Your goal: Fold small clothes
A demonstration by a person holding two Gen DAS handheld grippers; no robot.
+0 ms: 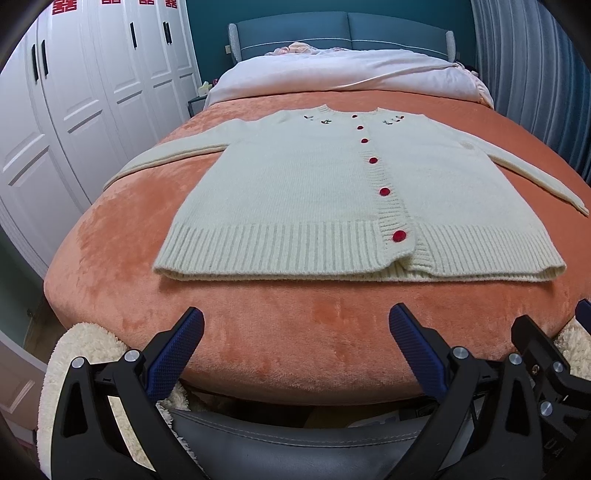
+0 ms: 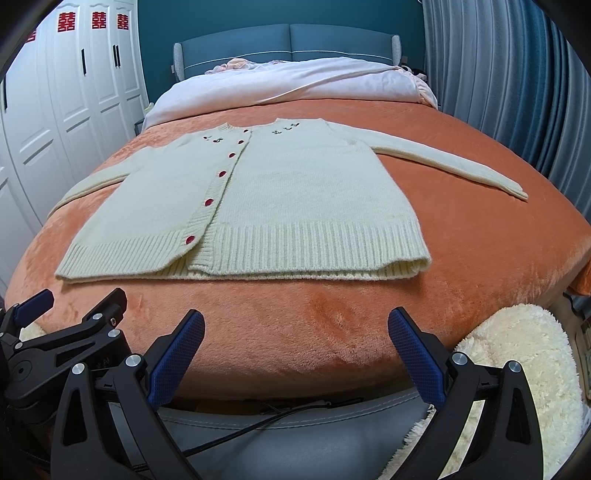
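A cream knitted cardigan point(image 1: 314, 192) with red buttons lies flat and face up on an orange blanket point(image 1: 277, 332), both sleeves spread out to the sides. It also shows in the right wrist view point(image 2: 280, 199). My left gripper point(image 1: 295, 328) is open and empty, held off the near edge of the bed, short of the cardigan's ribbed hem. My right gripper point(image 2: 295, 328) is open and empty too, beside the left one and equally short of the hem. The right gripper's body shows at the right edge of the left wrist view point(image 1: 546, 354).
White wardrobe doors point(image 1: 74, 92) stand to the left of the bed. A white duvet point(image 1: 343, 70) and blue headboard point(image 1: 343, 29) lie at the far end. Grey-blue curtains point(image 2: 498, 66) hang on the right. A fluffy cream rug point(image 2: 517, 369) lies below the bed's near edge.
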